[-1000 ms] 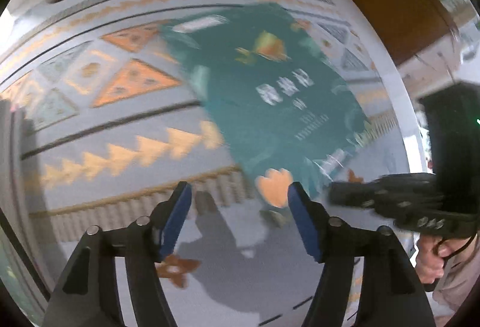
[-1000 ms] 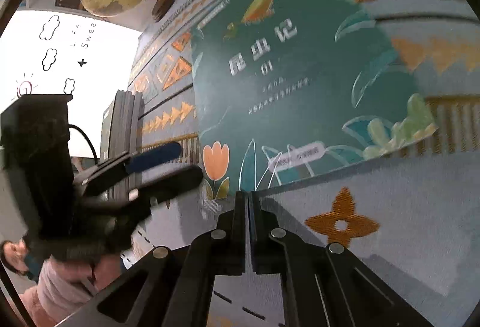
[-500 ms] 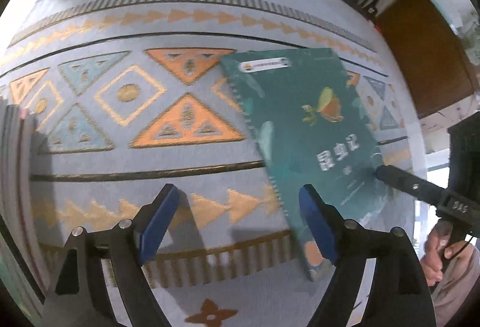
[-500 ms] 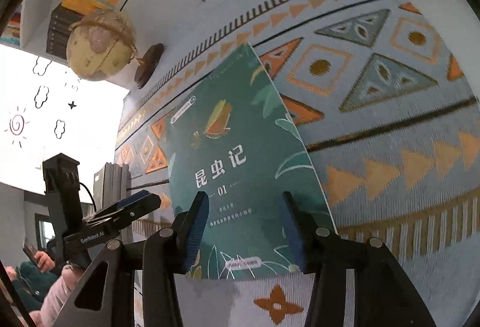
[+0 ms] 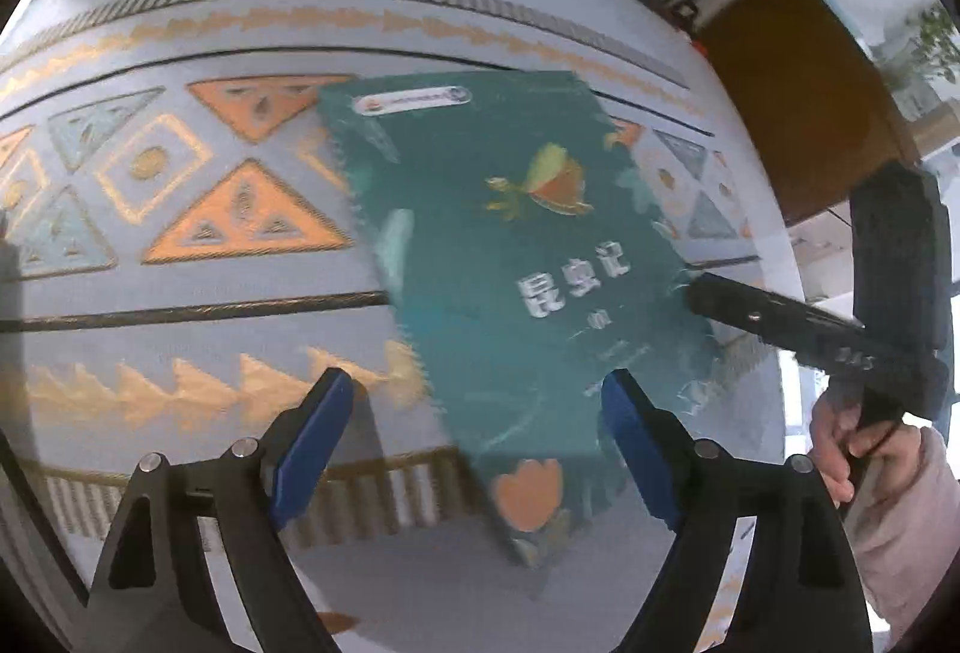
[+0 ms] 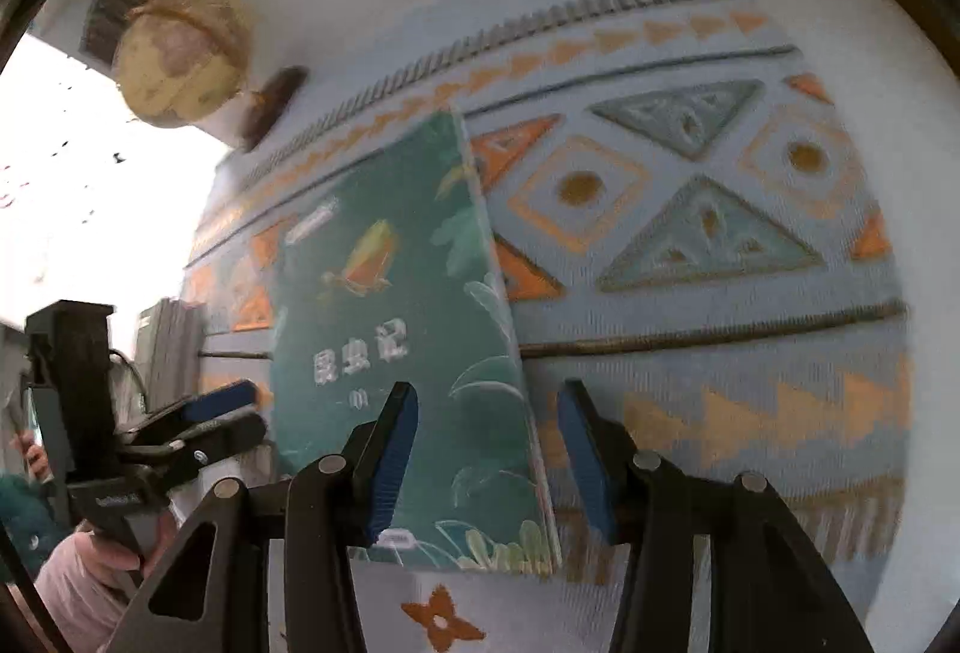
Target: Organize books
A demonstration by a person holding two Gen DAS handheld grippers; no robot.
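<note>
Both pairs of fingers gape empty, having just opened, left gripper and right gripper, above a patterned rug; a globe stands beyond. Flat there lies a green book with flowers.

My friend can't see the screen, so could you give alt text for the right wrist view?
A green picture book lies flat on a patterned rug, its right edge between the open blue-padded jaws of the right gripper. The left gripper reaches in from the left; a globe stands behind.
</note>
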